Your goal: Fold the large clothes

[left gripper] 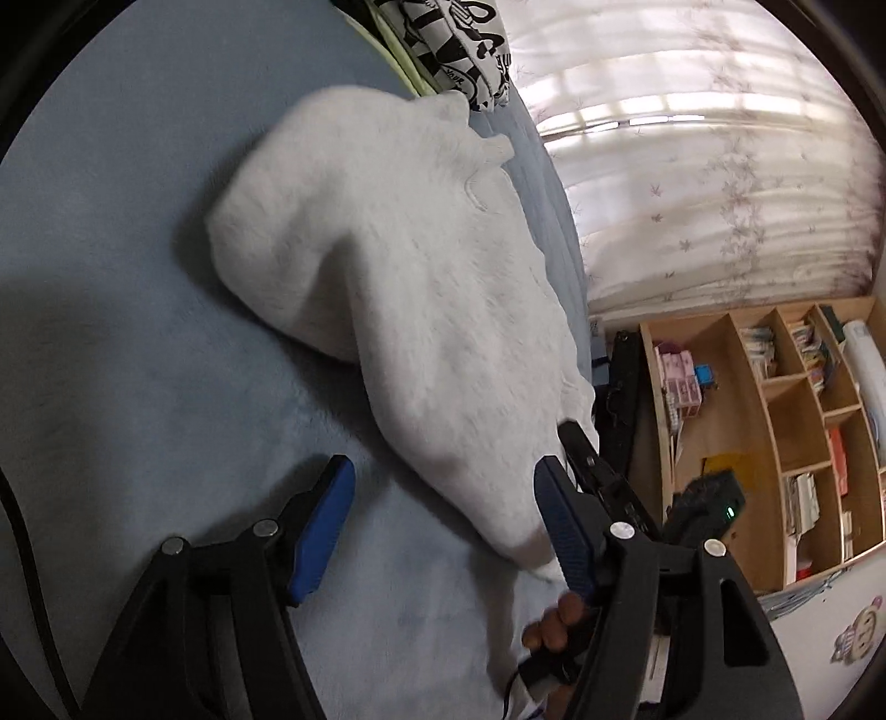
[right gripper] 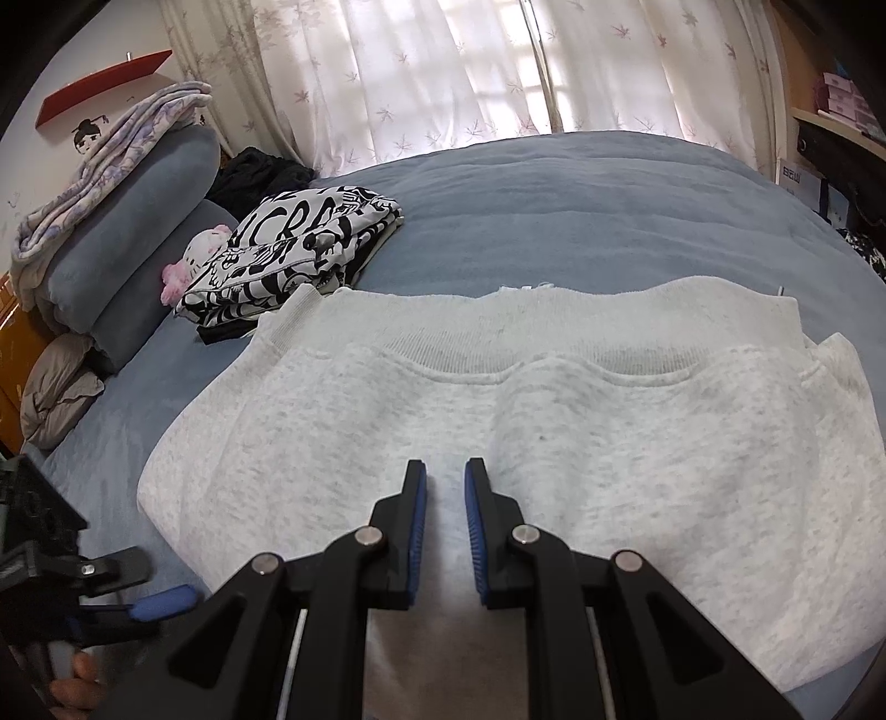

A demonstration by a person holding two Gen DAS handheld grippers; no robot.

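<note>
On the blue bed (right gripper: pixel 554 199), the soft, bulky grey sweatshirt (right gripper: pixel 554 443) is best gripped at its ribbed hem; left gripper (left gripper: pixel 443 531) is spread empty, right gripper (right gripper: pixel 444 531) narrowly parted, pinching nothing.

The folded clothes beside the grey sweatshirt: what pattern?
Black-and-white graphic print with lettering, clearest in the right wrist view.

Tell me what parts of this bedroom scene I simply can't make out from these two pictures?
- Near edge of the grey sweatshirt: right wrist view, hidden behind the right gripper.
- Books on the wooden shelf: left wrist view, too small to read.
- Black-and-white printed garment: left wrist view, cut off by the top edge.
</note>
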